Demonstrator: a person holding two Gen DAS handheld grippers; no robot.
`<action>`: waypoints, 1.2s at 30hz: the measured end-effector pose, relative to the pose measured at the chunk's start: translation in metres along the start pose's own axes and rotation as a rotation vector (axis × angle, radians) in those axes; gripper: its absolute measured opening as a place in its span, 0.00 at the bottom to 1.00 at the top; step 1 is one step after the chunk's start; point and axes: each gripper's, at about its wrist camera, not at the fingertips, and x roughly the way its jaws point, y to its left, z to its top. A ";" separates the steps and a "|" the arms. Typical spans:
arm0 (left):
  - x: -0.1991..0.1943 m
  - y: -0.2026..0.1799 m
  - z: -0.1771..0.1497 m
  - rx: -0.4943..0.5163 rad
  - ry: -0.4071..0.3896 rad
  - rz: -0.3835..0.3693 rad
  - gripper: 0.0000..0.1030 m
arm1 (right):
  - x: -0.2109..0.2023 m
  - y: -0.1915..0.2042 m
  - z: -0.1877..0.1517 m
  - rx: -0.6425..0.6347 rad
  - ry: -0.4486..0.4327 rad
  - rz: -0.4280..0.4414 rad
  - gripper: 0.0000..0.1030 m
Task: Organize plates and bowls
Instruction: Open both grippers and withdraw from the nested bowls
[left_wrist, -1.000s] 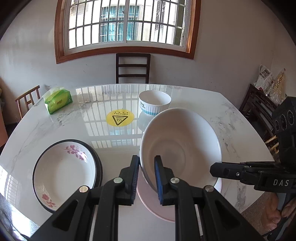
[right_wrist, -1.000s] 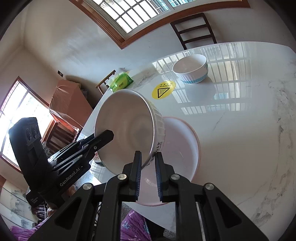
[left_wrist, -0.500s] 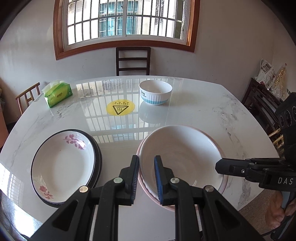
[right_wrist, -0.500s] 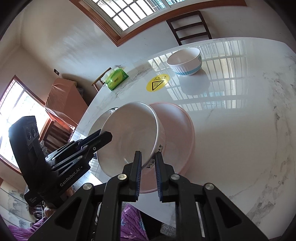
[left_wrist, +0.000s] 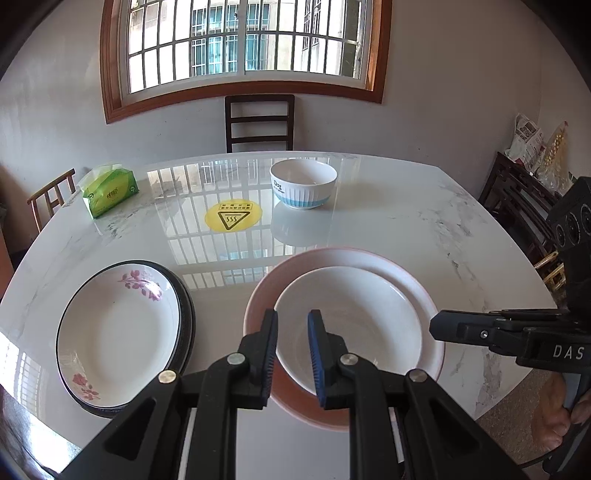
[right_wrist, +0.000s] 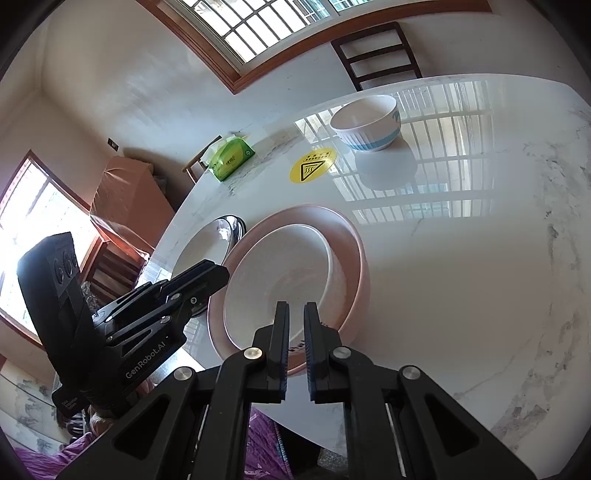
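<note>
- Marble table: white bowl is nested in pink plate, near edge.
- Left gripper: bowl's near-left rim is pinched.
- Right gripper: bowl's near-right rim is pinched.
- Striped bowl is set far, beyond both.

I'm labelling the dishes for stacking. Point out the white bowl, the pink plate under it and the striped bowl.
White bowl (left_wrist: 354, 314): left wrist view, on its inner floor.
Pink plate (left_wrist: 354, 256): left wrist view, on its far rim.
Striped bowl (left_wrist: 304, 192): left wrist view, on its ribbed outer wall.
</note>
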 end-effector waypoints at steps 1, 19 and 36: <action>0.000 0.001 0.000 0.000 0.001 0.002 0.17 | -0.001 -0.001 0.000 0.003 -0.003 -0.001 0.08; 0.002 0.003 0.003 0.070 -0.063 0.136 0.28 | -0.012 -0.036 0.002 -0.070 -0.166 -0.386 0.76; 0.021 0.039 0.033 -0.039 -0.109 0.119 0.29 | -0.042 -0.063 0.020 0.007 -0.577 -0.277 1.00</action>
